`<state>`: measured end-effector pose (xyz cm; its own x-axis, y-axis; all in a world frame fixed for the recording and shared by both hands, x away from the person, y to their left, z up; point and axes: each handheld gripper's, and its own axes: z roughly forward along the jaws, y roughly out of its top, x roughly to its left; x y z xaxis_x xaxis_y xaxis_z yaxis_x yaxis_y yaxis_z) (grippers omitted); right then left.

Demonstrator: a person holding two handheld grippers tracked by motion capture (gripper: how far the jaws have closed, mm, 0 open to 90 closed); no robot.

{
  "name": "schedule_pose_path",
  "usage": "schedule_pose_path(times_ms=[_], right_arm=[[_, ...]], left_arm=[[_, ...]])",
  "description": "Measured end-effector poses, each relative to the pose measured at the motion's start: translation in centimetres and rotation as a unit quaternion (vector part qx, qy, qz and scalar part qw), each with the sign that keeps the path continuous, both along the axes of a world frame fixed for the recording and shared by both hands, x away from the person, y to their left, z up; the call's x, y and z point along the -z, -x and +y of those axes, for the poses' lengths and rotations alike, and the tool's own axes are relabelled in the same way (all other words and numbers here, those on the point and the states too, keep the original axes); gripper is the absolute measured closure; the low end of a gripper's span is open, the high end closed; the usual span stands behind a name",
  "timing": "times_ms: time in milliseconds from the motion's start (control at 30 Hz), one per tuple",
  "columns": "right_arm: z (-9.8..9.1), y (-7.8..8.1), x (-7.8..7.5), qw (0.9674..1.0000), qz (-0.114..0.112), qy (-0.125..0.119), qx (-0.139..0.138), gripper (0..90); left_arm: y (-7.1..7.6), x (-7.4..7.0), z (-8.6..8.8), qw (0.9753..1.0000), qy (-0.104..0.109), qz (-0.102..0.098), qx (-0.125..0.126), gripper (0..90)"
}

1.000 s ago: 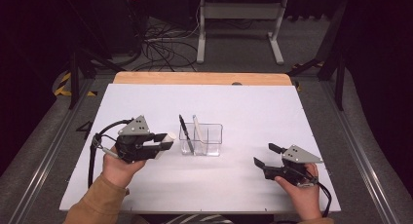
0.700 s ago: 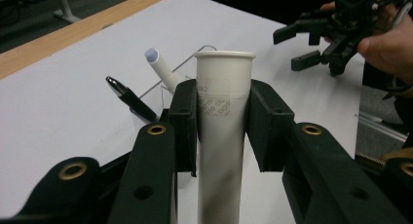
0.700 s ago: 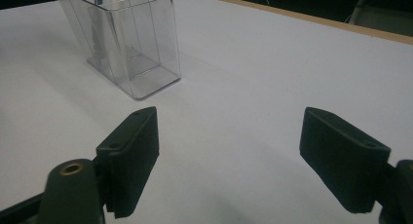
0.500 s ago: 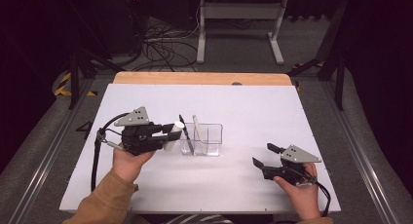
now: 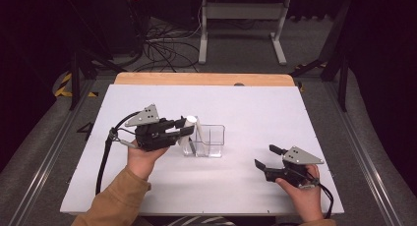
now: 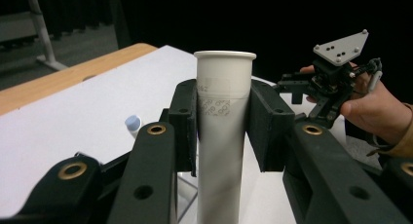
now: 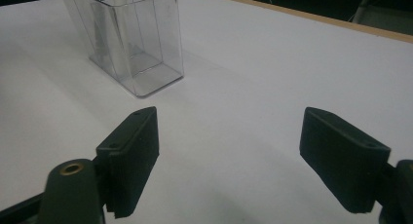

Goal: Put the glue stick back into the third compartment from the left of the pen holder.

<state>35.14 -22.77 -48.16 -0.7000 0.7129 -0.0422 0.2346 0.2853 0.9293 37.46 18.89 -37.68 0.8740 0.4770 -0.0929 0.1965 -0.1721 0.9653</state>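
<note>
A person sits at a white-covered table [image 5: 255, 108] with a pair of tongs in each hand. Since a second ago, the left gripper [image 5: 183, 129] has travelled to the right, from open table to the left side of a clear plastic organiser box [image 5: 209, 140], and the white tube [image 5: 188, 130] in its grasp now stands at the box's left end. This suggests the tube is about to be lowered into a compartment; whether its foot is already inside cannot be told. In the left gripper view, the white tube [image 6: 221, 131] stands upright between the two black jaws, whose pads press on it from both sides just below its rim. A small pale blue cap [image 6: 132, 122] lies on the table beyond. The right gripper [image 5: 265, 157] rests near the person at the right, well apart from the box; its jaws stand wide with nothing between them.
</note>
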Motion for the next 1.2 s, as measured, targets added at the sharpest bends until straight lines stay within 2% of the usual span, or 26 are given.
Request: schedule_pose_path(times_ms=[133,267,467,567,833,1033,1200], right_arm=[[0.0,0.0,0.0,1.0,0.0,0.0,-0.001,22.9],[0.0,0.0,0.0,1.0,0.0,-0.001,-0.001,23.0],[0.0,0.0,0.1,1.0,0.001,0.001,-0.001,23.0],[0.0,-0.1,0.1,1.0,0.002,0.001,-0.001,22.9],[0.0,-0.1,0.1,1.0,0.003,0.002,-0.002,22.9],[0.0,-0.1,0.2,1.0,0.004,0.002,-0.003,23.0],[0.0,-0.1,0.1,1.0,0.003,0.002,-0.003,23.0]], left_arm=[[-0.5,0.3,-0.6,0.9999,0.012,0.006,0.003,67.4],[-1.1,0.6,-1.3,0.9999,0.014,0.004,0.004,67.4],[-2.0,1.3,-2.6,0.9998,0.013,-0.009,0.015,67.4],[-2.3,1.6,-3.2,0.9997,0.01,-0.02,0.012,67.3],[-3.0,2.3,-4.4,0.9995,0.024,-0.018,0.009,67.3],[-3.1,2.6,-5.5,0.9994,0.032,-0.014,-0.008,67.1],[-3.1,2.8,-6.6,0.9993,0.029,-0.018,-0.012,67.2]])
